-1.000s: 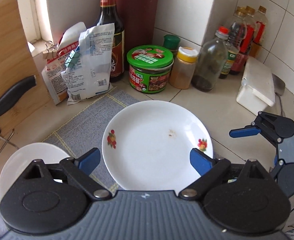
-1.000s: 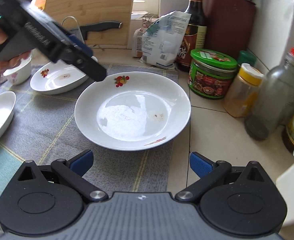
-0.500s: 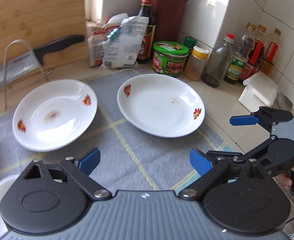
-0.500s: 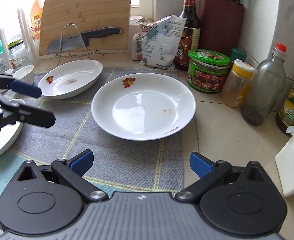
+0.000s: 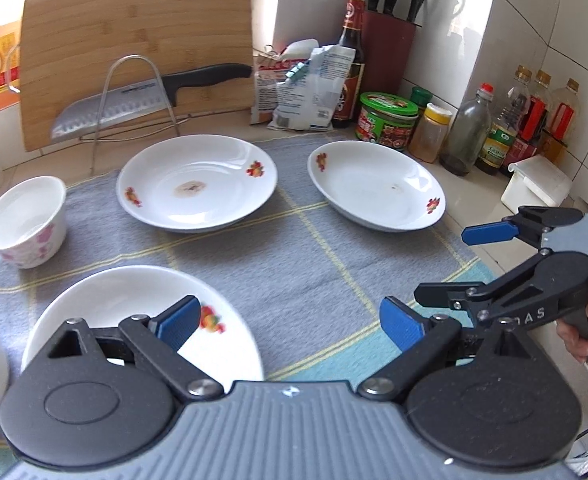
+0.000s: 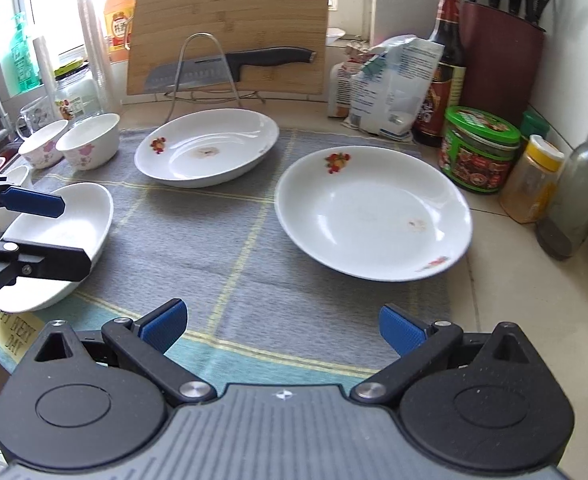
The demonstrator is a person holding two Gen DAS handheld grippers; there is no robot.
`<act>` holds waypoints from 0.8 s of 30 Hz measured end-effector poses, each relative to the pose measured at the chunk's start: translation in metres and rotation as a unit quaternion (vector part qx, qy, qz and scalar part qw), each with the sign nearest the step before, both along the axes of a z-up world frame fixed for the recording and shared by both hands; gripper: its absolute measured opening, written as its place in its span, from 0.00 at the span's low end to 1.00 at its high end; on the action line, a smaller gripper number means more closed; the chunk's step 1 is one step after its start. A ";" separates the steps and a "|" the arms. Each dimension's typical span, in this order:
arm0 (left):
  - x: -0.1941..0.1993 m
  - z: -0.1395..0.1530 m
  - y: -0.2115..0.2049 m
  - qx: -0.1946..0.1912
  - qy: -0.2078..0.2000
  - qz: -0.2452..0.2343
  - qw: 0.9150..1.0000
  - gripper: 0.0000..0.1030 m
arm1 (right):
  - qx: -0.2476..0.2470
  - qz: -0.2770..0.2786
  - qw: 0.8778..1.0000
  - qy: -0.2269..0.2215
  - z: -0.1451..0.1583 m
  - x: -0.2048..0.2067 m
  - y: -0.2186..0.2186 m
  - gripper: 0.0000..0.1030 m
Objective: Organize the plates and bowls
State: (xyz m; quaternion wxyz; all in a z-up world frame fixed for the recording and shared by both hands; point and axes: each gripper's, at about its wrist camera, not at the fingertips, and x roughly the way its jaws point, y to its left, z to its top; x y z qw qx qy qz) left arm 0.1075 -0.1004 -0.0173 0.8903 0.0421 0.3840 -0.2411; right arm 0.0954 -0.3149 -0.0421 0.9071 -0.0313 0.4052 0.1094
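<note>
Both grippers are held tilted down over the grey mat (image 5: 314, 264), the landmark here. The left gripper (image 5: 290, 322) is seen low over the near left part of the mat, above the near plate (image 5: 106, 296); its jaws are spread wide, nothing is held, and the left pad (image 5: 178, 322) is seen in front of that plate's fruit print, contact cannot be told. In the right wrist view the left gripper (image 6: 58, 232) is seen at the left edge, over the same plate (image 6: 86, 220). The right gripper (image 6: 282, 326) is held over the near edge of the mat, jaws wide apart, nothing between them, only mat seen in the gap. In the left wrist view the right gripper (image 5: 450, 266) is seen at the mat's right edge, gripped by a hand (image 5: 578, 330), jaws open. Three white plates are laid on the mat: the near plate at front left, the back plate (image 6: 208, 146) at the far middle, the right plate (image 6: 374, 212) at the right, overhanging the mat edge onto the counter (image 6: 506, 280). A floral bowl (image 5: 24, 222) is set at the mat's far left; in the right wrist view a second bowl (image 6: 42, 144) is seen just beside it (image 6: 88, 140). Behind the mat a cutting board (image 5: 134, 48) and a knife (image 5: 150, 96) on a wire rack are seen.
</note>
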 end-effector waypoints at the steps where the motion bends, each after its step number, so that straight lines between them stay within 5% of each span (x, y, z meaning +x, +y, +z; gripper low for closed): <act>1: -0.004 0.000 0.007 0.002 -0.003 0.002 1.000 0.93 | -0.001 0.004 1.000 0.001 0.000 0.001 0.008 1.00; 24: -0.051 -0.024 0.143 0.028 0.014 0.000 1.000 0.95 | 0.006 0.047 0.998 0.030 0.007 0.012 0.133 1.00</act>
